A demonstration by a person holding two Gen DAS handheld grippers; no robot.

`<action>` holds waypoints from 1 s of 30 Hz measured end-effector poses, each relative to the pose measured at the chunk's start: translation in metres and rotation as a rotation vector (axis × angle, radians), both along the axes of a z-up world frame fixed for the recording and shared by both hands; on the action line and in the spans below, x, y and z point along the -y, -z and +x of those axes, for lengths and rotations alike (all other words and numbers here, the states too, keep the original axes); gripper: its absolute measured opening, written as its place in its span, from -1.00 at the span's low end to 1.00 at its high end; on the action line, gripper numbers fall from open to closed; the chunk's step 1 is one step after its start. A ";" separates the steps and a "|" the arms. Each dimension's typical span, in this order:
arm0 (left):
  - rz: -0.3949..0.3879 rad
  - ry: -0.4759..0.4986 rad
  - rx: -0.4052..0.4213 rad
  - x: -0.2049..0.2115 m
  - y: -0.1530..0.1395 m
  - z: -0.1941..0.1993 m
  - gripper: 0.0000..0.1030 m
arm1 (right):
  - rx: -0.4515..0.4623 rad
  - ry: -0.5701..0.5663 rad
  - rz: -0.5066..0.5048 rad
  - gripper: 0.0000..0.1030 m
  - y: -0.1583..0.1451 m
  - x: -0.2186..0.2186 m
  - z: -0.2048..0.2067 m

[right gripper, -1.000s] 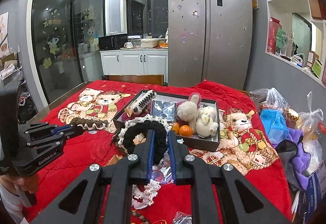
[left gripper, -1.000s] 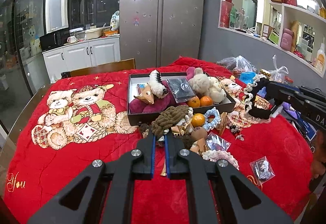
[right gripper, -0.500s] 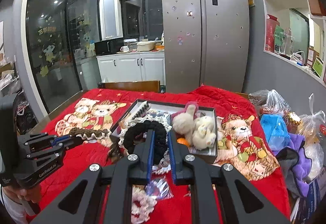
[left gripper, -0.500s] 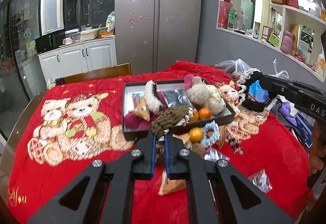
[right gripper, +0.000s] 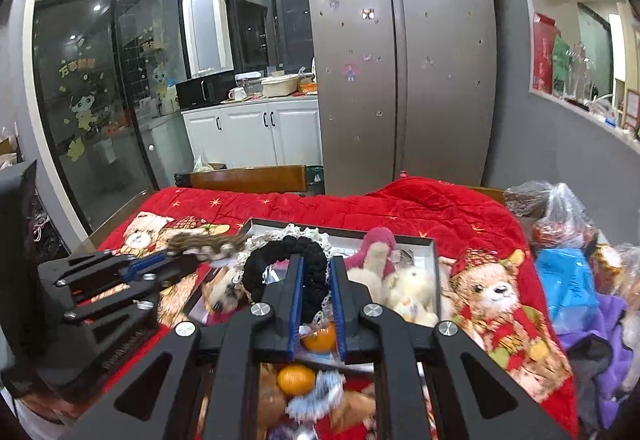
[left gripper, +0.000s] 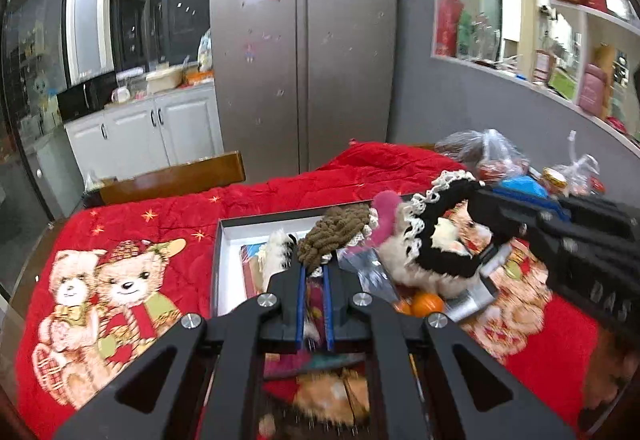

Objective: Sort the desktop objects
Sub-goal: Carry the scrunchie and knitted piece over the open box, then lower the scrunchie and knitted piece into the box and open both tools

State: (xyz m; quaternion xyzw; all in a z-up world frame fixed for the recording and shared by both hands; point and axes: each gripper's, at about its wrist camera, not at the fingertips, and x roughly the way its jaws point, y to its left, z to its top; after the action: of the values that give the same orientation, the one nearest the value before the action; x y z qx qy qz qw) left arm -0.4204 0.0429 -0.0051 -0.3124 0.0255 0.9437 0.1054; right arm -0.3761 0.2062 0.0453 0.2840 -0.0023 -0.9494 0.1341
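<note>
Both pairs of tongs have carried their loads forward since a second ago: then they hung over the loose pile in front of the box, now they sit above the box itself.

The left tongs (left gripper: 312, 272) are clenched on a brown knitted scrunchie (left gripper: 338, 232), which sticks up from the blue-lined tips over the near left part of the open box (left gripper: 224, 240). From the right wrist camera the same brown scrunchie (right gripper: 204, 242) pokes out sideways over the box's left edge.

The right tongs (right gripper: 316, 280) are clamped on a black scrunchie with white lace trim (right gripper: 280, 264), its loop standing up and to the left of the tips, over the middle of the box (right gripper: 432, 248). In the left wrist view that black scrunchie (left gripper: 436, 240) hangs over the plush toys at the box's right end.

The box lies on a desk covered by a red quilt with teddy bears (left gripper: 120, 280). Inside it are a cream plush toy (right gripper: 412, 288), a pink plush piece (right gripper: 376, 244) and a clear plastic packet (left gripper: 360, 260). An orange (right gripper: 320, 336) lies below the right tongs, and another orange (right gripper: 296, 378) sits beside a pale blue scrunchie (right gripper: 320, 396) nearer the camera; whether those lie inside the box I cannot tell. Plastic bags (right gripper: 560, 216) crowd the desk's right side, and a silver fridge (right gripper: 400, 60) stands behind.
</note>
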 end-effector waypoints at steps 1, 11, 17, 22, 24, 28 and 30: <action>0.002 -0.009 0.012 0.000 0.005 -0.015 -0.85 | 0.004 0.003 -0.007 -0.74 0.004 0.001 -0.009; 0.032 -0.029 0.110 0.005 0.049 -0.096 -0.85 | 0.126 0.070 -0.025 -0.73 0.054 0.007 -0.118; -0.048 -0.068 0.070 0.010 0.061 -0.105 -0.85 | 0.166 0.073 -0.040 -0.73 0.077 0.008 -0.147; -0.030 -0.084 0.112 0.020 0.070 -0.119 -0.85 | 0.181 0.089 -0.042 -0.73 0.091 0.007 -0.167; -0.042 -0.091 0.116 0.021 0.075 -0.121 -0.85 | 0.199 0.085 -0.028 -0.74 0.098 0.008 -0.170; -0.047 -0.083 0.117 0.020 0.077 -0.122 -0.85 | 0.218 0.076 -0.022 -0.73 0.104 0.011 -0.173; -0.056 -0.081 0.111 0.018 0.077 -0.120 -0.84 | 0.210 0.077 -0.020 -0.72 0.104 0.011 -0.172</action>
State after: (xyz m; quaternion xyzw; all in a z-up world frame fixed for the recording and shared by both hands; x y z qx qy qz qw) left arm -0.5409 0.0249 -0.0816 -0.3678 0.0332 0.9274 0.0595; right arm -0.5477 0.1951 -0.0584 0.3802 -0.0369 -0.9188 0.0994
